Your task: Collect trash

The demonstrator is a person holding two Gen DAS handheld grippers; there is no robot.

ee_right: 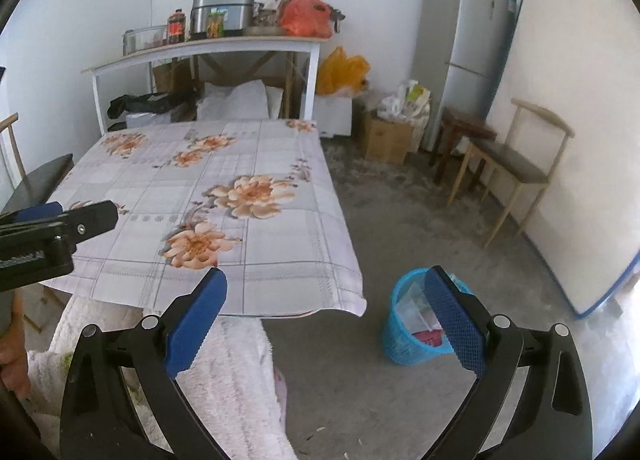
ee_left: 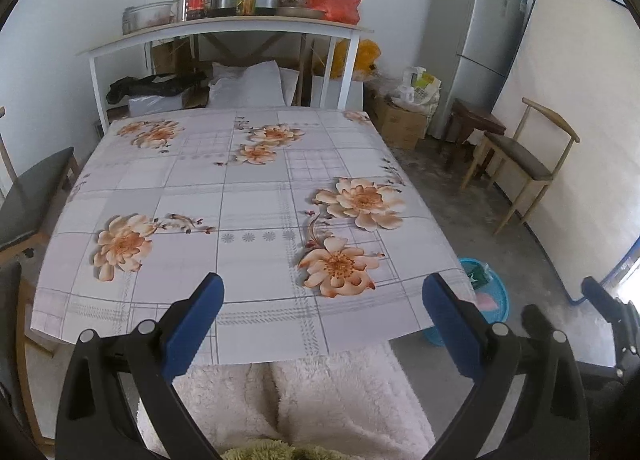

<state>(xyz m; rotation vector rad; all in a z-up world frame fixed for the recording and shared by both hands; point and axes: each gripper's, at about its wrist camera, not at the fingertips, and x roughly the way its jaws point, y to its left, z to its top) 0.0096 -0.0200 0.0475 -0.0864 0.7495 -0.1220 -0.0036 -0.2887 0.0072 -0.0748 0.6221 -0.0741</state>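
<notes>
A blue mesh trash basket [ee_right: 404,334] stands on the concrete floor right of the table, with paper and red scraps inside; it also shows in the left wrist view [ee_left: 494,300], partly hidden by the table corner. The table [ee_left: 240,196] wears a flowered cloth with nothing lying on it. My left gripper [ee_left: 322,292] is open and empty over the table's near edge. My right gripper [ee_right: 326,288] is open and empty, near the table's front right corner, its right finger [ee_right: 452,320] in front of the basket. The left gripper also shows in the right wrist view [ee_right: 60,218].
A white shelf table [ee_left: 224,26] with pots, jars and a red bag stands behind. A grey fridge [ee_right: 464,44], cardboard box [ee_right: 386,138], stool [ee_right: 460,136], wooden chair [ee_right: 516,168] and leaning mattress [ee_right: 572,132] are at right. Another chair [ee_left: 28,196] is at left. My pink fleece legs [ee_left: 320,400] are below.
</notes>
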